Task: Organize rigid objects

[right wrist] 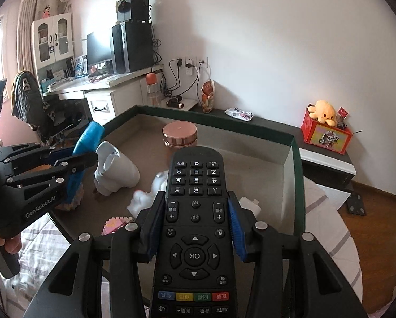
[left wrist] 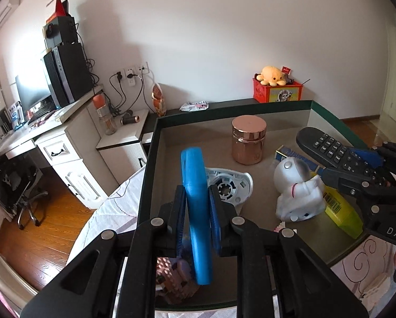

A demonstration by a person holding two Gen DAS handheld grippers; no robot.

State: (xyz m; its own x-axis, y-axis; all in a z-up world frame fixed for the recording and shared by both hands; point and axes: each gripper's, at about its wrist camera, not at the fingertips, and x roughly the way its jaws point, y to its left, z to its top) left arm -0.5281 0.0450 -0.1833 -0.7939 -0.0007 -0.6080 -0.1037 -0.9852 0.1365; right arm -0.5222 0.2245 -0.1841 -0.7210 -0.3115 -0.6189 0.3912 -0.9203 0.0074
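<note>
My left gripper (left wrist: 197, 194) is shut on a flat blue plastic object (left wrist: 195, 180), held on edge above the open dark green box (left wrist: 155, 132). My right gripper (right wrist: 195, 204) is shut on a black remote control (right wrist: 195, 212), held over the same box; the remote also shows in the left wrist view (left wrist: 335, 151). Inside the box lie a rose-gold jar (left wrist: 248, 139), a white astronaut figure (left wrist: 296, 185), a white plastic part (left wrist: 229, 185), a yellow-green box (left wrist: 341, 209) and a blue box (left wrist: 290, 155). A pink block toy (right wrist: 115, 225) sits at the box's near edge.
The box rests on a bed with a patterned sheet (left wrist: 113, 206). Behind it stand a dark shelf with a red box and a yellow plush (left wrist: 274, 75), a white desk with a computer tower (left wrist: 65, 74), an office chair (left wrist: 14, 182), and wooden floor (left wrist: 44, 233).
</note>
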